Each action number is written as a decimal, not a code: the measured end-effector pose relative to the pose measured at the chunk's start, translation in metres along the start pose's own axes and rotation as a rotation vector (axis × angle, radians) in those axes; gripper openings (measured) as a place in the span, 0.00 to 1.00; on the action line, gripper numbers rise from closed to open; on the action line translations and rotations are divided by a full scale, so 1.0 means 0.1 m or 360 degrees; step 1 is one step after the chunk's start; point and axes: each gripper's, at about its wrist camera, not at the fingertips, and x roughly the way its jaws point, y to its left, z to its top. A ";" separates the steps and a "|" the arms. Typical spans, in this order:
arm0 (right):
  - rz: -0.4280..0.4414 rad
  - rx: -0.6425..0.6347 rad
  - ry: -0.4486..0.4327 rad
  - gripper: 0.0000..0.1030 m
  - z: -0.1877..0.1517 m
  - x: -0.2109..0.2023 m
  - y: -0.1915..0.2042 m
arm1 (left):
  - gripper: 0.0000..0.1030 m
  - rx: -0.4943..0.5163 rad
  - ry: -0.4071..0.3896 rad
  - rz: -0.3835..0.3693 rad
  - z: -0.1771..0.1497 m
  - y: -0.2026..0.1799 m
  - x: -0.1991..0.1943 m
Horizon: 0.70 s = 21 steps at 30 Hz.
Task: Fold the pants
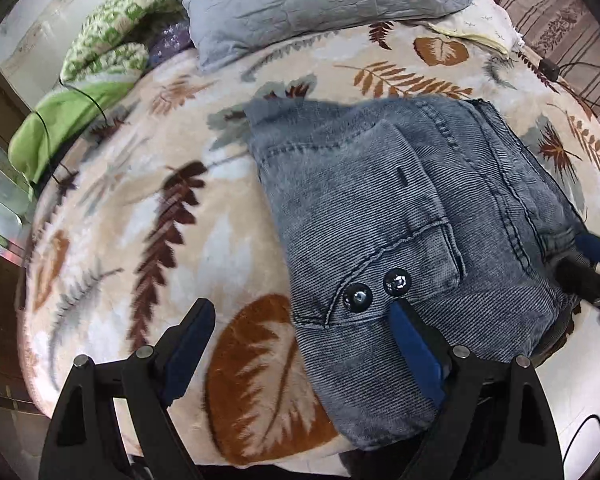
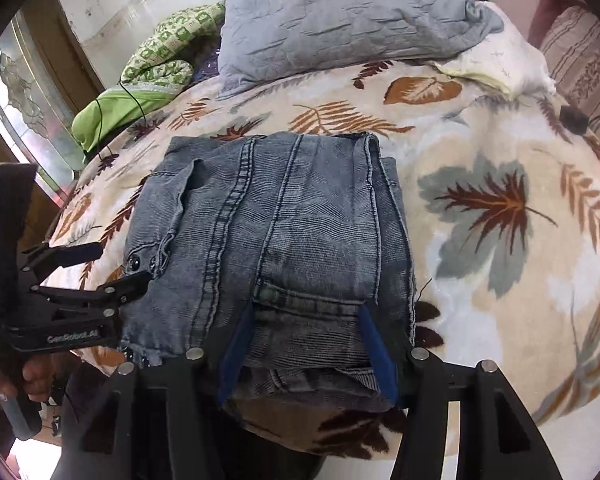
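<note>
My left gripper (image 1: 300, 320) is spread wide at the near left corner of the jeans (image 1: 400, 208), one finger over them by the two buttons (image 1: 376, 290). My right gripper (image 2: 306, 316) is also spread, straddling their near edge. The jeans lie folded on the leaf-print blanket (image 2: 500, 208); a grey pillow (image 2: 340, 20) sits beyond.

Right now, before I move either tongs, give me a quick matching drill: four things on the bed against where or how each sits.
Things:
1. jeans
2. grey pillow
3. green blanket
4. left tongs

States:
A. bunched at the bed's far left
B. open, one finger over denim
C. folded into a compact stack
D. lying at the head of the bed

Pairs: 1-C, 2-D, 3-A, 4-B
</note>
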 end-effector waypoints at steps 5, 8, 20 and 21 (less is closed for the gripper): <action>-0.0011 0.0063 -0.0166 0.57 -0.02 -0.43 -0.19 | 0.87 -0.0008 -0.0199 0.0029 0.05 0.00 -0.52; -0.0026 0.0130 -0.0279 0.57 -0.04 -0.72 -0.37 | 0.87 -0.0058 -0.0321 0.0002 0.14 0.03 -0.83; -0.0075 0.0186 -0.0732 0.57 0.14 -1.82 -0.62 | 0.87 -0.0354 -0.0770 -0.0061 0.32 0.41 -1.87; -0.0070 0.0175 -0.0770 0.57 0.16 -1.87 -0.58 | 0.87 -0.0357 -0.0814 -0.0032 0.30 0.44 -1.94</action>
